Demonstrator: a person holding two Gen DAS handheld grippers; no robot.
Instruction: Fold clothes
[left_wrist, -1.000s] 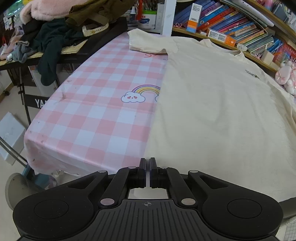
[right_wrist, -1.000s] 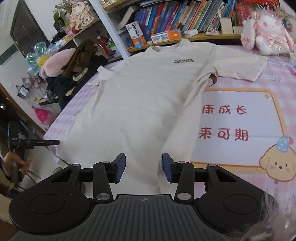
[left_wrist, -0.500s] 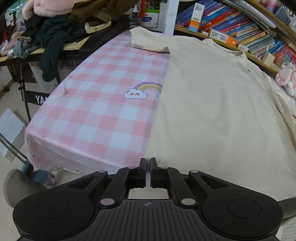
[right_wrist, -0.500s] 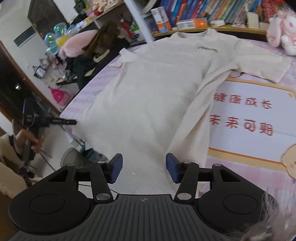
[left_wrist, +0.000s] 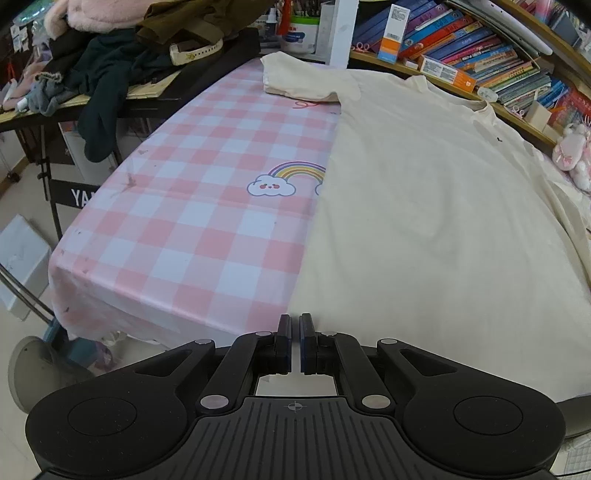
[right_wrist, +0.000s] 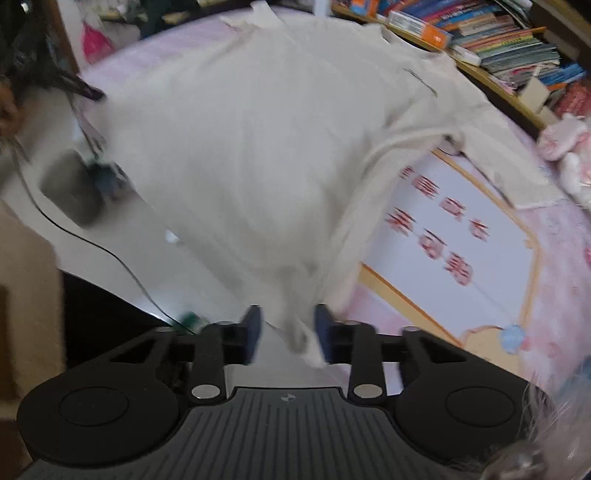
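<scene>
A cream T-shirt (left_wrist: 424, 221) lies spread front up on the table, collar toward the far bookshelf. My left gripper (left_wrist: 294, 325) is shut at the shirt's near left hem corner, by the table's front edge, with a thin strip of pale cloth between its pads. The right wrist view is blurred. In it the T-shirt (right_wrist: 258, 147) narrows into a bunch at its near right hem corner. That bunch sits between the fingers of my right gripper (right_wrist: 287, 326), which have closed in around it. The far sleeve (right_wrist: 517, 177) lies flat on the mat.
A pink checked tablecloth (left_wrist: 192, 229) with a rainbow print covers the table's left part. A side desk heaped with dark clothes (left_wrist: 110, 62) stands at the far left. Bookshelves (left_wrist: 480, 55) line the far edge. A pink plush toy (right_wrist: 565, 147) sits at the right, and a printed mat (right_wrist: 461, 229) beside the shirt.
My right gripper has swung over the shirt's near right corner and its fingers have narrowed around the cloth. My left gripper has stayed shut at the left hem corner, shifting only slightly.
</scene>
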